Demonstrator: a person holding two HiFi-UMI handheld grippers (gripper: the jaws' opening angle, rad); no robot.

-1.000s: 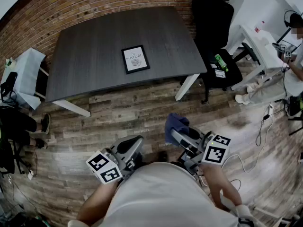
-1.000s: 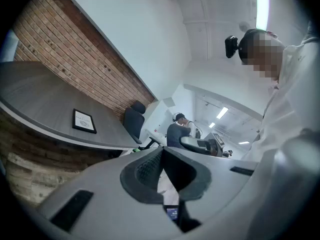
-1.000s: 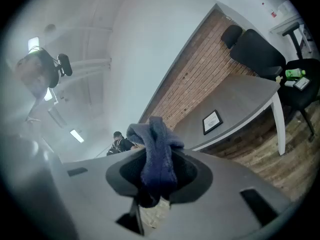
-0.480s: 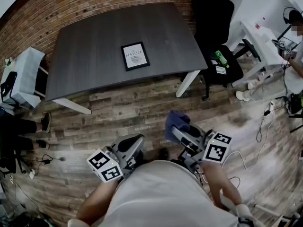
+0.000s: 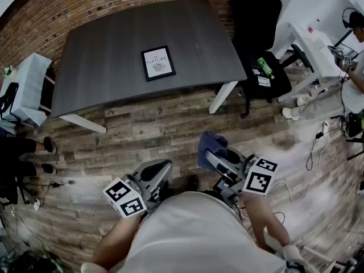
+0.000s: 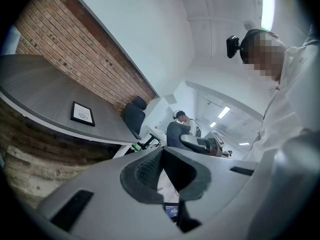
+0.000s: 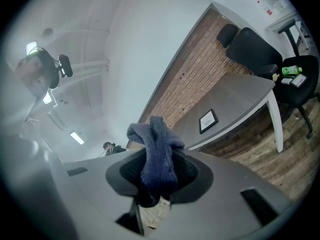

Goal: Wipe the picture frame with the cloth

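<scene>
A black picture frame (image 5: 157, 63) with a white print lies flat on the dark grey table (image 5: 108, 61), far ahead of both grippers. It also shows small in the left gripper view as the picture frame (image 6: 82, 113) and in the right gripper view as the picture frame (image 7: 208, 120). My right gripper (image 5: 209, 153) is shut on a blue cloth (image 5: 211, 147), held over the wooden floor close to my body; the cloth (image 7: 156, 156) bunches up between its jaws. My left gripper (image 5: 162, 168) is shut with nothing in it, its jaws (image 6: 161, 171) pressed together.
A black office chair (image 5: 257, 36) stands at the table's right end, with a green bottle (image 5: 265, 72) on its seat. A white side table (image 5: 28, 92) is at the left. A seated person (image 5: 352, 56) works at a white desk on the right. Cables (image 5: 315, 147) trail over the floor.
The table and frame have drifted slightly up and left in the head view. Both grippers stay where they were, the cloth still gripped.
</scene>
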